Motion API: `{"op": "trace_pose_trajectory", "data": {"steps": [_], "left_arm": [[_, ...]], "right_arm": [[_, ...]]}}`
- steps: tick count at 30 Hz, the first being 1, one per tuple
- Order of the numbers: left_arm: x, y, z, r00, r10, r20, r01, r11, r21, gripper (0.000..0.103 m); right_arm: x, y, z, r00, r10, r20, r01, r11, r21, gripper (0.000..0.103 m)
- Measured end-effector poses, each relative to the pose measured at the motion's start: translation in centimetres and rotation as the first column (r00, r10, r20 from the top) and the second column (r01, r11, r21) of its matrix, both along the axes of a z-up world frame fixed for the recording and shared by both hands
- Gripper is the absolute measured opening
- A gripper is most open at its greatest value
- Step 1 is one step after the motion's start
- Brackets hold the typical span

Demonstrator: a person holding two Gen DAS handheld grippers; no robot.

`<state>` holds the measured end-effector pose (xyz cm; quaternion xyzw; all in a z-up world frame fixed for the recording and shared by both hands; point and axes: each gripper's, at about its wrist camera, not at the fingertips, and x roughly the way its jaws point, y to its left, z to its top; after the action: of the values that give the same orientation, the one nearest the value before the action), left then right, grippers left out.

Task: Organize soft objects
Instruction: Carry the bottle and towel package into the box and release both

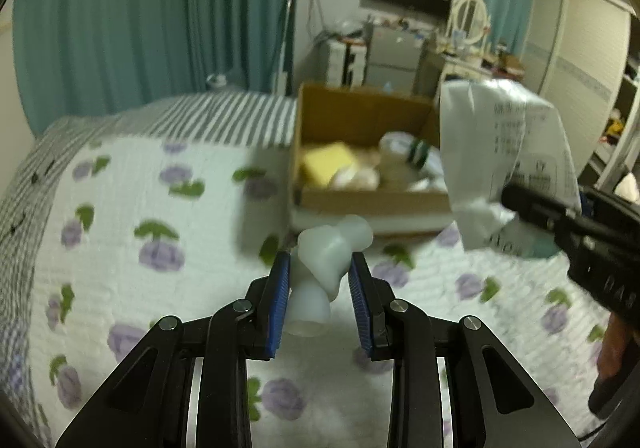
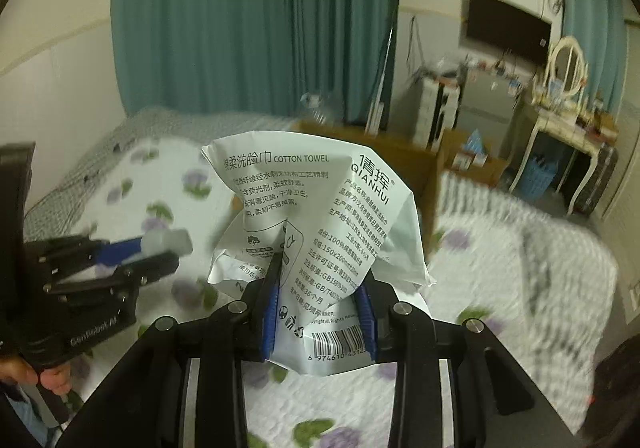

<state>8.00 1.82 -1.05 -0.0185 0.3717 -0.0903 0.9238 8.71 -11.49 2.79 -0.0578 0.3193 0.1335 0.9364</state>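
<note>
Your left tool (image 1: 318,268) pinches a translucent soft toy (image 1: 328,260) above the bed (image 1: 140,188), while your right tool (image 2: 320,288) clamps the cotton-towel pack (image 2: 316,216) beside the cardboard box (image 1: 360,116).

White crumpled cotton-towel pack (image 2: 320,232) aloft; translucent, possibly silicone piece (image 1: 328,260) tilted.

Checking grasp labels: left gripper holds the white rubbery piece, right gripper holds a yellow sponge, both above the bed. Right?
Not quite. The right gripper holds a white cotton towel pack, not a sponge, as the right wrist view shows. The left gripper does hold the white rubbery piece above the bed.
</note>
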Motion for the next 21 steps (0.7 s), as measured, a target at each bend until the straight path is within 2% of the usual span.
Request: {"op": "trace_pose_trajectory", "data": {"steps": [5,10,14,21], "left_arm": [[3.2,-1.3,3.7,0.997,-0.028,0.070,0.030,0.999,-0.030,0.029],[8.0,-2.6,4.6,0.993,-0.037,0.115,0.037,0.999,0.006,0.029],[12.6,-3.5,3.0,0.994,-0.051,0.094,0.050,0.999,0.006,0.029],[17.3,-4.3,-2.1,0.996,-0.083,0.030,0.083,0.996,0.021,0.030]], "right_arm": [[2.2,-1.2,4.6,0.998,-0.005,0.070,0.005,1.000,0.014,0.032],[7.3,-1.7,5.6,0.997,-0.010,0.080,0.009,1.000,0.014,0.032],[12.3,-1.6,3.9,0.999,-0.005,0.046,0.004,1.000,0.020,0.032],[19.0,-1.8,-2.4,0.997,0.024,-0.078,-0.019,0.998,0.062,0.033]]}}
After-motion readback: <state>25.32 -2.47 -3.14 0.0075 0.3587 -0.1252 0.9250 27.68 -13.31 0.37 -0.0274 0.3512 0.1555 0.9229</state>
